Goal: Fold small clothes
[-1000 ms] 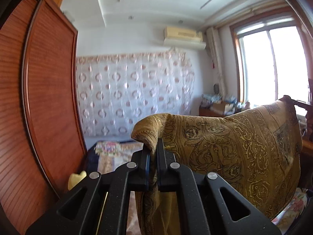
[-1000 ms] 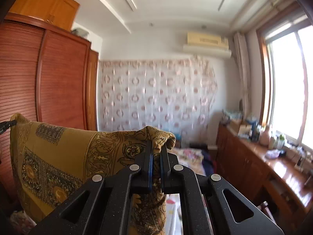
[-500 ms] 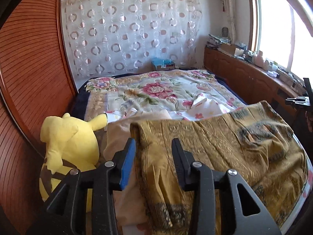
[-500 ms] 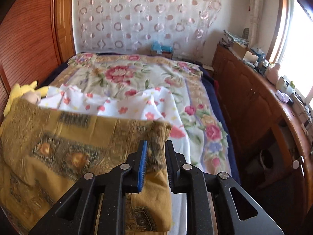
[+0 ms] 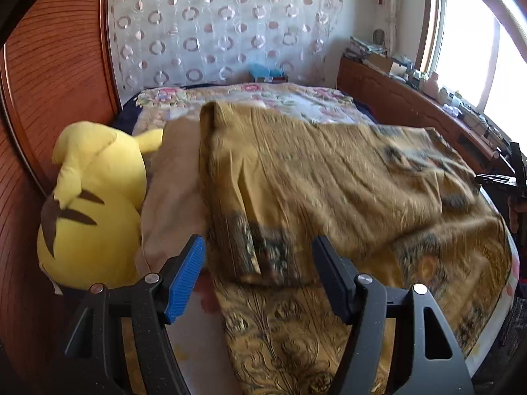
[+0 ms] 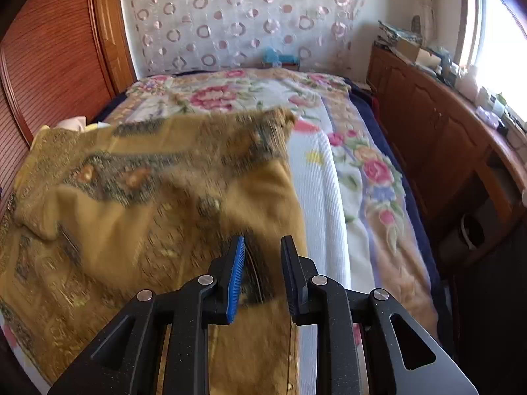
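L gripper [image 5: 258, 275] fingers now spread wide, nothing pinched; R gripper [image 6: 262, 276] fingers parted too, empty. 1 s ago both were clamped on the mustard patterned garment [image 5: 329, 177], holding it up; now it's dropped flat on the bed [image 6: 329, 177], top edge folded over, beside the yellow plush [image 5: 92, 204]. Looks like one fold is laid; re-grip likely next.

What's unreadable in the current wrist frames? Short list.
- Mustard-gold patterned cloth: motion blur smears its print in both views, so fold edges are unclear.
- Near hem of the cloth: cut off by the bottom edge and hidden behind the open left claw and open right claw.
- Yellow plush toy: hidden behind the cloth in the right view.
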The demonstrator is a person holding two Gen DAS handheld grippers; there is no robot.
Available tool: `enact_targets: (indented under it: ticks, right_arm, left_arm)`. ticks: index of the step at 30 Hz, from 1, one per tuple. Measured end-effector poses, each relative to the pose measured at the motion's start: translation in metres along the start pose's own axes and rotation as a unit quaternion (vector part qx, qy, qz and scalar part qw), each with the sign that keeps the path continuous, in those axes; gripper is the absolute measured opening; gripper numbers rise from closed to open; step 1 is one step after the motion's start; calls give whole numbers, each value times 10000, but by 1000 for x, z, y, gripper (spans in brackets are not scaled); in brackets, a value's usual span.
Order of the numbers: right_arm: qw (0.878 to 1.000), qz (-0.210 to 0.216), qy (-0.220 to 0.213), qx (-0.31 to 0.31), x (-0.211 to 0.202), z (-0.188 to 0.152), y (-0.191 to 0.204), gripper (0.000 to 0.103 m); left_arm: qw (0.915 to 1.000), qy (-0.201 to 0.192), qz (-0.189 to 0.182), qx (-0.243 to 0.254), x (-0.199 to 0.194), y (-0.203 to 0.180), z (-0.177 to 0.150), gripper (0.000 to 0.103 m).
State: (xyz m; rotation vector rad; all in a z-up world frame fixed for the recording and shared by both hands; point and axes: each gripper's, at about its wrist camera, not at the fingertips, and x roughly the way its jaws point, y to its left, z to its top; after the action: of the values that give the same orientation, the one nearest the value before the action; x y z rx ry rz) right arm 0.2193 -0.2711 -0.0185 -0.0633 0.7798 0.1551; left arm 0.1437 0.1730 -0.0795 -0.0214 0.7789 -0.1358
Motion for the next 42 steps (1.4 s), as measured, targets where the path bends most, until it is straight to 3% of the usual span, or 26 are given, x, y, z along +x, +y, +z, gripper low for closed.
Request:
enact_targets:
  ticks: [6, 9, 13, 22, 23, 24, 25, 28, 33, 42]
  right_arm:
    - [10000, -39, 0, 54, 5, -5, -5, 23]
    - [9999, -125, -33, 70, 3, -4, -7, 23]
    - [9990, -433, -88, 12, 5, -10, 0, 23]
    - [9992, -387, 31, 22, 17, -13, 2, 23]
    - [9994, -348, 34, -18, 17, -12, 3, 22]
    - [9996, -292, 22, -62, 16, -11, 5, 14]
    - [9997, -236, -6, -95, 15, -11, 7, 6]
    - [9995, -57, -248, -197, 2, -8, 13, 2]
    - [9966, 73, -803, -144, -38, 0, 14, 2]
    - [9903, 276, -1362, 68, -110, -1, 4, 2]
  left_arm:
    - [9999, 72, 40, 126, 1, -10, -13, 67]
    - [9999, 148, 50, 54, 3, -7, -10, 59]
    - [9998, 211, 31, -52, 10, -3, -10, 39]
    - [9989, 455, 149, -6, 28, -1, -11, 38]
    - [9990, 417, 131, 51, 26, -3, -10, 14]
    - [9990, 413, 120, 99, 25, -4, -9, 4]
    - [9990, 411, 111, 97, 23, -5, -8, 3]
    - [9998, 94, 107, 120, 3, -6, -1, 3]
    - [9988, -475, -33, -62, -41, 0, 16, 2]
    - [9949, -950, -203, -286, -94, 10, 19, 2]
